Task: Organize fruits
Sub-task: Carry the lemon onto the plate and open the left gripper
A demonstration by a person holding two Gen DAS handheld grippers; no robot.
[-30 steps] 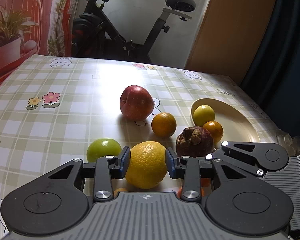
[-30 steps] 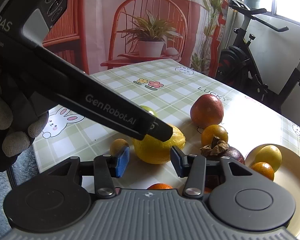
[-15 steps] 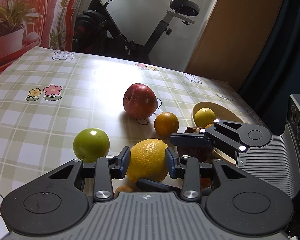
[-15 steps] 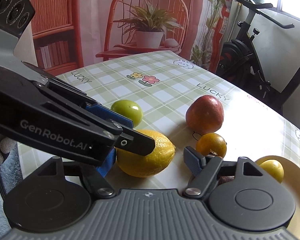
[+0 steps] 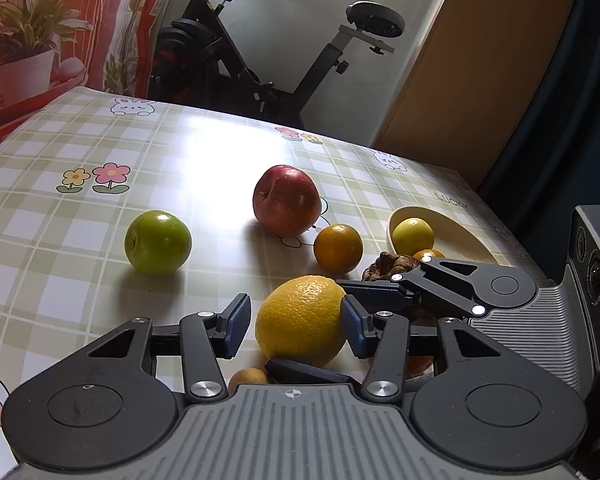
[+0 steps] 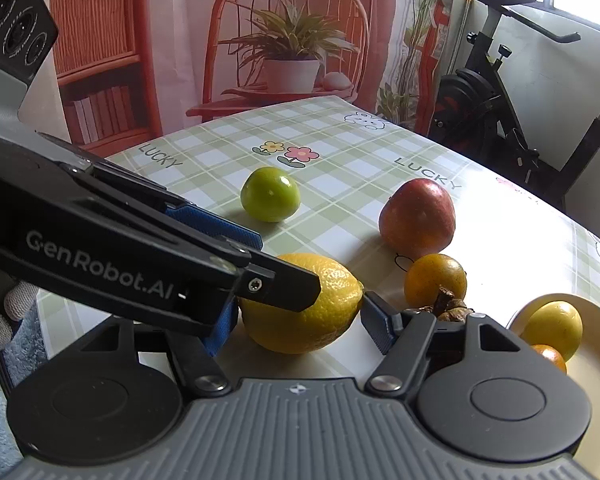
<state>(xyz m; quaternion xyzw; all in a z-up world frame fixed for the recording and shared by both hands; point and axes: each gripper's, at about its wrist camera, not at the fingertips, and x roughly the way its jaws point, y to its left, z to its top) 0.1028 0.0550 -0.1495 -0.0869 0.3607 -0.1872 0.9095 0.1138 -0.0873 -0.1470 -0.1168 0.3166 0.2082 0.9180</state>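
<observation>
Checked tablecloth [image 5: 204, 168] | lemon [image 5: 302, 320] between both grippers' wide jaws; long axis across right gripper [image 6: 296, 322]; left gripper [image 5: 296, 326] equally near

Exercise bike [image 5: 268, 52], potted-plant backdrop [image 6: 292, 48], checked tablecloth [image 5: 60, 220]

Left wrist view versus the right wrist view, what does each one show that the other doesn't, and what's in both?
Only the left wrist view shows a small brownish fruit beside the lemon and the bike seat. Only the right wrist view shows a gloved hand. Both show the lemon between both open grippers, the green apple, red apple and bowl.
</observation>
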